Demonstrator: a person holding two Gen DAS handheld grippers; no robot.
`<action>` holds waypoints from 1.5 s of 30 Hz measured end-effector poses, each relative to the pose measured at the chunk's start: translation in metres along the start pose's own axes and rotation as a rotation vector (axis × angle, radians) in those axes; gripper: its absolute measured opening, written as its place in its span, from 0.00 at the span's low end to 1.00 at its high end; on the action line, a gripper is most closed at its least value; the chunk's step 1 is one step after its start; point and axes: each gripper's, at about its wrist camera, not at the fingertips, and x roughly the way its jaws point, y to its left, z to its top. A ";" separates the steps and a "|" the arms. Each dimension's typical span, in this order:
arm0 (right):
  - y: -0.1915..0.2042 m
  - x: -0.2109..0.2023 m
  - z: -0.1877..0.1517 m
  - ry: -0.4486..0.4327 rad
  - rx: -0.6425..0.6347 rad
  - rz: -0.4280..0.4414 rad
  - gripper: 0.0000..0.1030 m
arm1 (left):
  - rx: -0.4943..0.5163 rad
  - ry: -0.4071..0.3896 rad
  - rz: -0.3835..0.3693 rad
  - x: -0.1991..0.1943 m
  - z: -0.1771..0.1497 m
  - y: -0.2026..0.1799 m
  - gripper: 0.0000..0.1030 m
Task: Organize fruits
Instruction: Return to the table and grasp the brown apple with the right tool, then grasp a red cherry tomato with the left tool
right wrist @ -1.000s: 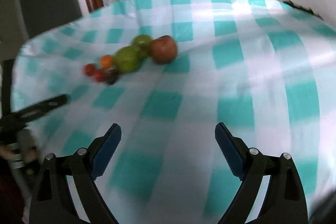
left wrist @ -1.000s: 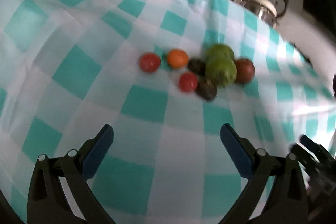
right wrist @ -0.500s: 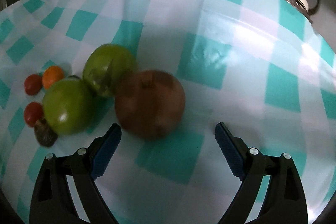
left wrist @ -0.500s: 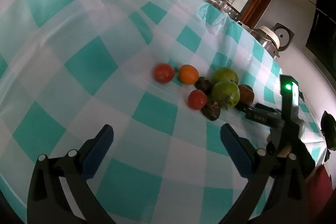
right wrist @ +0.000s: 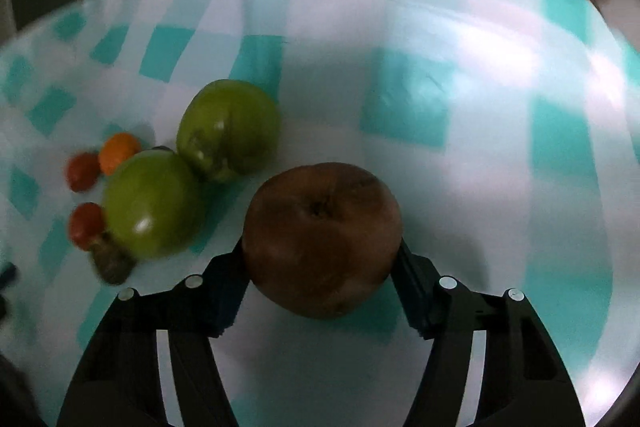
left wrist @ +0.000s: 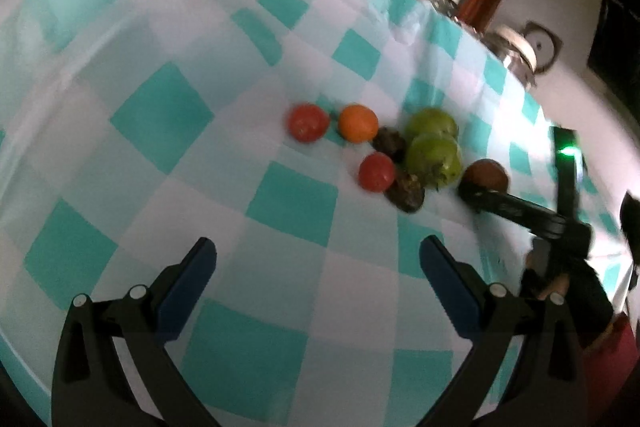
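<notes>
Checked teal tablecloth (right wrist: 404, 115) filled the frame as my right gripper (right wrist: 320, 291), spread wide half a second earlier, had closed around the brown fruit (right wrist: 322, 239) at lower centre; sorting had begun. Left gripper (left wrist: 316, 283) stayed spread, empty.

bare cloth (right wrist: 460, 187) right of brown fruit (right wrist: 320, 239); green fruits (right wrist: 228, 129) crowd left

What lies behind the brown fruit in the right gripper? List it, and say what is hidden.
Behind the brown fruit, held by the right gripper, lies bare checked tablecloth; two green fruits sit to its left. The cloth directly under it is hidden.
</notes>
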 end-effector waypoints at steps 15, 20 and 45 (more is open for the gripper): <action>-0.010 -0.051 -0.060 -0.014 0.149 0.128 0.62 | 0.237 0.142 0.133 0.070 0.036 -0.046 0.76; -0.007 -0.047 -0.056 -0.014 0.153 0.135 0.62 | 0.292 0.147 0.153 0.088 0.047 -0.054 0.65; -0.017 -0.048 -0.060 -0.031 0.220 0.202 0.63 | 0.237 0.095 0.071 0.057 0.037 -0.040 0.30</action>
